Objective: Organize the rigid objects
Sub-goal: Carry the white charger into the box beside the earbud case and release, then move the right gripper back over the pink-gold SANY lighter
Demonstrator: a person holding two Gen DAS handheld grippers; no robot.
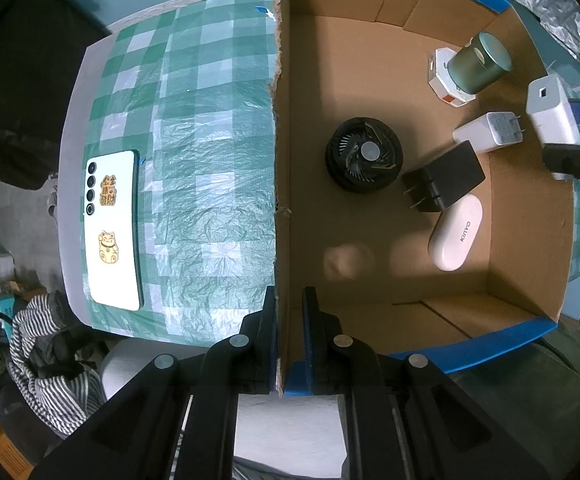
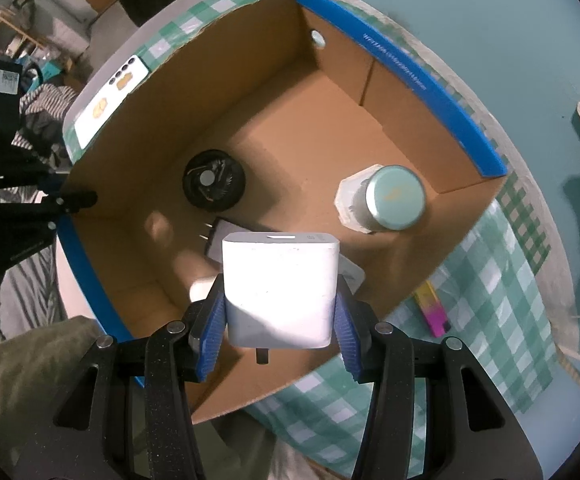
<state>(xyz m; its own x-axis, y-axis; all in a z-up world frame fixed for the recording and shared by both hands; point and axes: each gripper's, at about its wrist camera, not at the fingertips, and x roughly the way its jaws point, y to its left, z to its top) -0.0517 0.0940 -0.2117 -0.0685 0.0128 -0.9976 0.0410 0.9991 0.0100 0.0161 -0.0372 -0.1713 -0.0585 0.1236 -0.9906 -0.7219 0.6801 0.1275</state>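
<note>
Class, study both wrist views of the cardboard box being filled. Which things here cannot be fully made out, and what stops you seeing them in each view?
- Black plug adapter: right wrist view, mostly hidden behind the white charger in the right gripper.
- White octagonal box: left wrist view, largely covered by the green tin standing on it.
- Blue box-rim lettering: too small to read.
- Colourful bar: partly behind the cardboard box wall.
</note>
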